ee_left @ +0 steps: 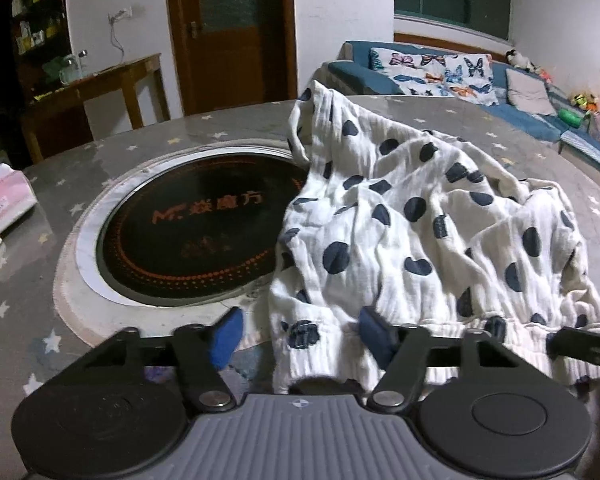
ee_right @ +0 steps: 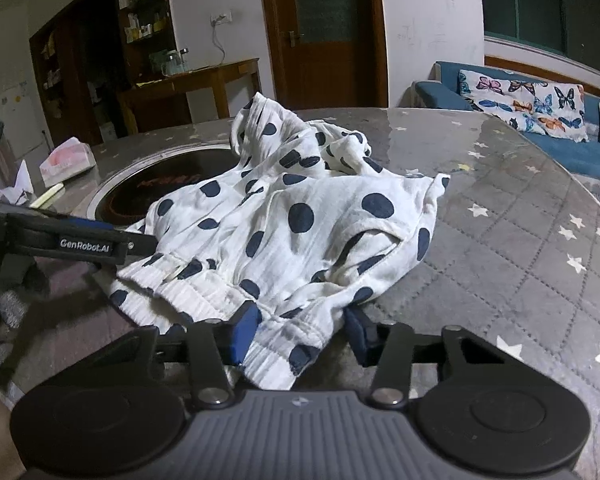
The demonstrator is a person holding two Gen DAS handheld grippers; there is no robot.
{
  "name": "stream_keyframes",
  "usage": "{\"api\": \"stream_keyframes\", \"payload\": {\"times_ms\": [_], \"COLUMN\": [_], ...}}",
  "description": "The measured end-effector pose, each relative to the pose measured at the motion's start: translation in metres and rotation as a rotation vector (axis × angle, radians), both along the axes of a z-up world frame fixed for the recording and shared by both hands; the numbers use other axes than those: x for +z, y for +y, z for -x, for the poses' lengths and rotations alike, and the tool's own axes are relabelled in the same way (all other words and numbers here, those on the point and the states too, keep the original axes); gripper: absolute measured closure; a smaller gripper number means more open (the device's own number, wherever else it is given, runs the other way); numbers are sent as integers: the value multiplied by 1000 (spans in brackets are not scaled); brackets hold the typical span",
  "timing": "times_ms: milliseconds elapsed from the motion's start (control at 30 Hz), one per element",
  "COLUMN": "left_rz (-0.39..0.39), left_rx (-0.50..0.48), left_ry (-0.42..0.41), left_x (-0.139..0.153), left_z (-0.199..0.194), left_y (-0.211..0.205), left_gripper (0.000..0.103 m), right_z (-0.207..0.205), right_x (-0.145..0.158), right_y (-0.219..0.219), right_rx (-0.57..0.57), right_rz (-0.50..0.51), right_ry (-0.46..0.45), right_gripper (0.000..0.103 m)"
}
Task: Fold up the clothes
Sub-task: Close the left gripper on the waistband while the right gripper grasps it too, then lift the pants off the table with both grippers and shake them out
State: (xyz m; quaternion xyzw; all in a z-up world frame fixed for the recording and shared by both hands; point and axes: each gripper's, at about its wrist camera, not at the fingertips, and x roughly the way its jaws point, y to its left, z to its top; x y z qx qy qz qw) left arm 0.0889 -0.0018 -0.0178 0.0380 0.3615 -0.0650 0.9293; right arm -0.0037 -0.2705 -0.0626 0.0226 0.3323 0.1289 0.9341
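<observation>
A white garment with navy dots [ee_left: 412, 216] [ee_right: 284, 216] lies crumpled on the round table [ee_left: 100, 152] [ee_right: 520, 240], partly over the black cooktop [ee_left: 188, 240]. My left gripper [ee_left: 300, 336] is open, and the garment's left ribbed hem corner lies between its blue pads. My right gripper [ee_right: 302, 334] is also open, with the hem's right end between its pads. In the right wrist view the left gripper's fingers [ee_right: 96, 226] reach the hem from the left. At the right edge of the left wrist view, one of the right gripper's fingers [ee_left: 576, 340] shows.
The table has a grey quilted cover with white stars. A tissue pack [ee_left: 4, 200] [ee_right: 66, 162] and crumpled paper [ee_right: 16, 192] sit at its left side. Beyond it are a blue sofa with butterfly cushions [ee_left: 440, 68] [ee_right: 524, 108], a wooden side table [ee_left: 100, 80] and a door [ee_right: 324, 32].
</observation>
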Motion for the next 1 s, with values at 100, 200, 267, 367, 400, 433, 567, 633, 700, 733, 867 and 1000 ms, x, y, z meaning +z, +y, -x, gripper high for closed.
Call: {"api": "stream_keyframes", "payload": {"times_ms": [100, 200, 267, 367, 400, 433, 567, 633, 700, 733, 867, 1000], "left_rz": [30, 31, 41, 61, 65, 68, 71, 69, 75, 77, 93, 91], "left_rx": [-23, -27, -23, -25, -29, -33, -51, -54, -58, -57, -57, -71], "left_ry": [6, 3, 6, 12, 12, 13, 23, 31, 39, 43, 71, 70], "left_x": [1, 3, 5, 9, 10, 11, 14, 15, 16, 16, 18, 29], "left_z": [2, 8, 11, 21, 26, 32, 58, 71, 83, 88, 99, 102], "left_y": [0, -2, -1, 2, 3, 4, 9, 12, 16, 18, 26, 31], "left_gripper": [68, 82, 86, 90, 91, 91, 92, 92, 92, 92, 89, 80], "right_z": [-1, -2, -1, 1, 2, 3, 15, 24, 32, 36, 49, 47], "right_x": [0, 0, 1, 4, 5, 7, 11, 13, 14, 14, 18, 36], "right_y": [-2, -5, -7, -11, -12, -13, -16, -17, -18, -19, -22, -31], "right_rx": [2, 6, 7, 15, 20, 25, 69, 100, 134, 151, 207, 230], "right_rz": [-17, -33, -40, -54, -60, -66, -76, -76, -77, -77, -72, -49], "right_ry": [3, 5, 2, 5, 7, 10, 27, 37, 56, 66, 97, 83], "right_gripper": [68, 74, 81, 87, 88, 89, 92, 92, 92, 92, 83, 78]}}
